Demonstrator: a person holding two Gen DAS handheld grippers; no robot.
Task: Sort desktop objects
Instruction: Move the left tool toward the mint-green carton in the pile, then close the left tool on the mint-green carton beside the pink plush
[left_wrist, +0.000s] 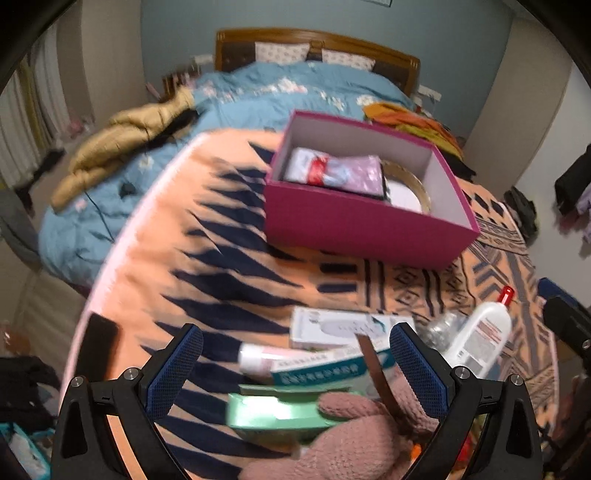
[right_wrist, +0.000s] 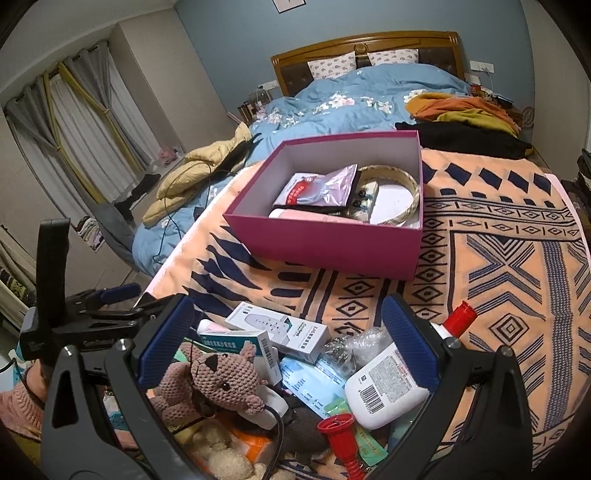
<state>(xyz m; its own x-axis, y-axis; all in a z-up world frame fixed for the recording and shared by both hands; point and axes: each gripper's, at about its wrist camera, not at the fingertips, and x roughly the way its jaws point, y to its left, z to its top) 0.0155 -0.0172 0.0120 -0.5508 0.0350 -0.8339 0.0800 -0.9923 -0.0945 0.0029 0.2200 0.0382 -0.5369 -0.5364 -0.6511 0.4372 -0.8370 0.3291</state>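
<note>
A magenta box (left_wrist: 365, 225) (right_wrist: 332, 247) stands on the orange patterned cloth, holding a foil pouch (right_wrist: 325, 188), a pink tube (right_wrist: 314, 216) and a gold-rimmed ring (right_wrist: 402, 184). Nearer me lies a pile: pink knitted toy (right_wrist: 225, 380) (left_wrist: 354, 435), white bottle with red cap (right_wrist: 391, 387) (left_wrist: 476, 339), white carton (right_wrist: 288, 332) (left_wrist: 347, 326), teal medicine box (left_wrist: 325, 369), green box (left_wrist: 273, 410). My left gripper (left_wrist: 295, 362) hangs open over the pile, nothing between its fingers. The right gripper (right_wrist: 284, 332) is open above the toy and bottle. The left tool (right_wrist: 85, 317) shows at the right view's left edge.
A red funnel-shaped piece (right_wrist: 341, 439) and a crumpled clear bag (right_wrist: 354, 347) lie in the pile. A dark phone (left_wrist: 98, 347) rests near the cloth's left edge. Behind are a bed with a blue quilt (right_wrist: 354, 103), a tan jacket (left_wrist: 122, 147) and orange clothes (right_wrist: 461, 107).
</note>
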